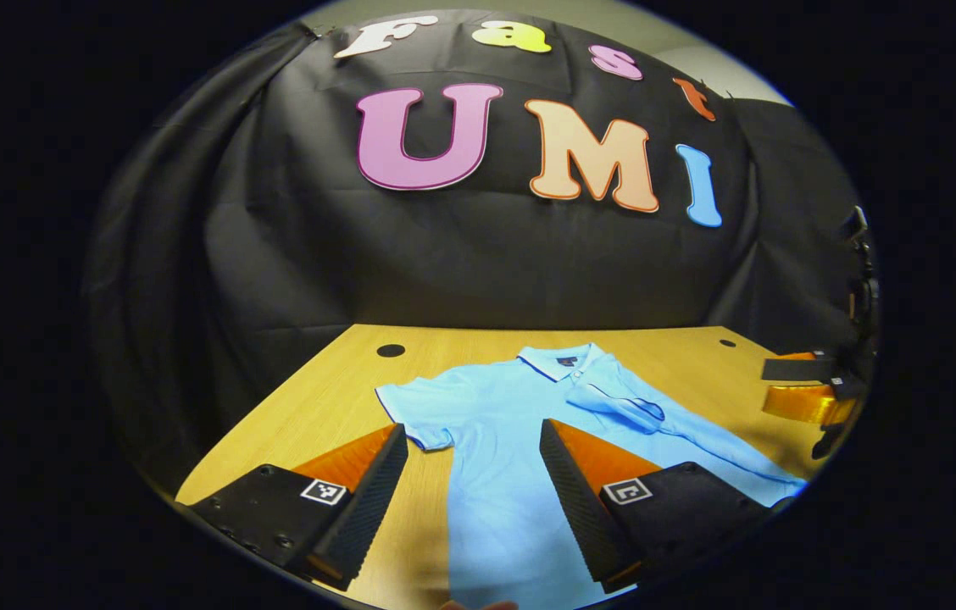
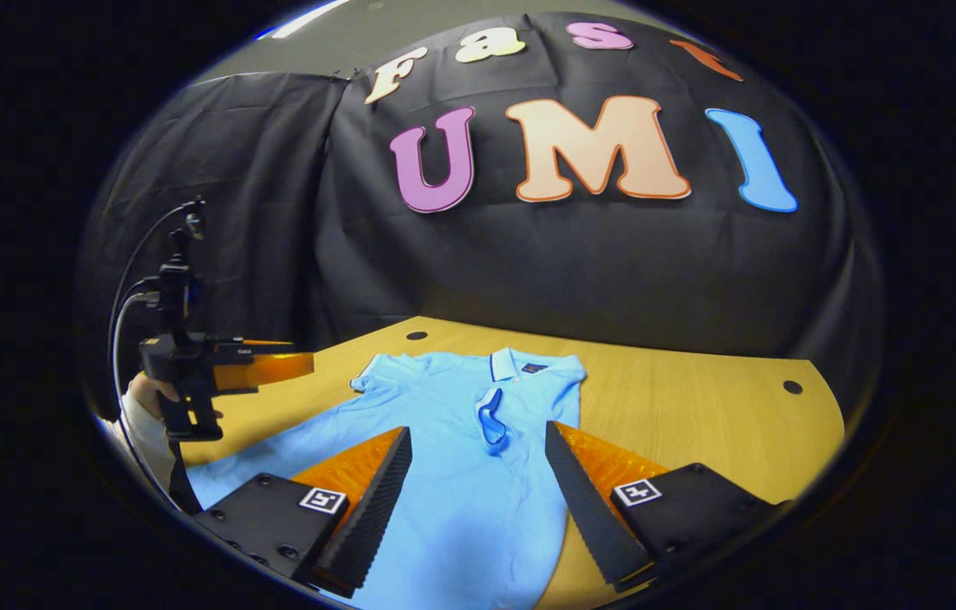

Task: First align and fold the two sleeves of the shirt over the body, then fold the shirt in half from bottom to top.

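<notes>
Spread fingers of the left gripper (image 1: 474,474) frame the shirt (image 1: 512,424) on the table (image 1: 317,398), collar toward 12 o'clock. One sleeve (image 1: 614,402) lies folded over the body; the other sleeve (image 1: 414,415), at 11 o'clock, remains out. Right gripper (image 2: 478,479), likewise apart, hovers empty.

Left gripper (image 2: 275,370): black body w/ cables, white sleeve (image 2: 143,436) behind.

Even overhead light, sharp focus, strong fisheye bending at the edges.
</notes>
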Action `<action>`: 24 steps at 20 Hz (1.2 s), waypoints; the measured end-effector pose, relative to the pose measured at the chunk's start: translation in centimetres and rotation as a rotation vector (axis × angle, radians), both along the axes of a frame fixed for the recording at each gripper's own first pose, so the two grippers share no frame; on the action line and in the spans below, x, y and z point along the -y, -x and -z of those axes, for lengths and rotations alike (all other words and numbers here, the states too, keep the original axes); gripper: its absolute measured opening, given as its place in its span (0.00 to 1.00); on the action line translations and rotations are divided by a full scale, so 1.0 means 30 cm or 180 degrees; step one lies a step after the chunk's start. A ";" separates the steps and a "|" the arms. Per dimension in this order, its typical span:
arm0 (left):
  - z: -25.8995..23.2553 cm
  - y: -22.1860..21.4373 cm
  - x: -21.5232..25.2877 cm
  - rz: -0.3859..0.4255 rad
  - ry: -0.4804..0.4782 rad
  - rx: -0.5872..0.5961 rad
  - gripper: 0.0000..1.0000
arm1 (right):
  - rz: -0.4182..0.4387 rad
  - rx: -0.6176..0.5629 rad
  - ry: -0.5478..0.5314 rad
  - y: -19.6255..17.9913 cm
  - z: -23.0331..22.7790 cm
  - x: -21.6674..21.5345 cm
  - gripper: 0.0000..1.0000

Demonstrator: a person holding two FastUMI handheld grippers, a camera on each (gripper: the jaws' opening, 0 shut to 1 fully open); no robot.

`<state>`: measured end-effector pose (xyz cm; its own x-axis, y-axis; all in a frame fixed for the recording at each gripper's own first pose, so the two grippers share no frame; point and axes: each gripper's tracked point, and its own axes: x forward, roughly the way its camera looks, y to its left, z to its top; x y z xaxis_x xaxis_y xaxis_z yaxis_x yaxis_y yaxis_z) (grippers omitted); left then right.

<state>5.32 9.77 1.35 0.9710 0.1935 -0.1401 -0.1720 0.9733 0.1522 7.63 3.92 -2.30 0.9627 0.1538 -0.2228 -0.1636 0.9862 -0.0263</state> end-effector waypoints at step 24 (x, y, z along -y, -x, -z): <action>0.240 -0.429 -0.394 -0.0431 0.0455 -0.1047 0.93 | 0.0697 0.0202 -0.0258 0.388 -0.021 0.262 0.99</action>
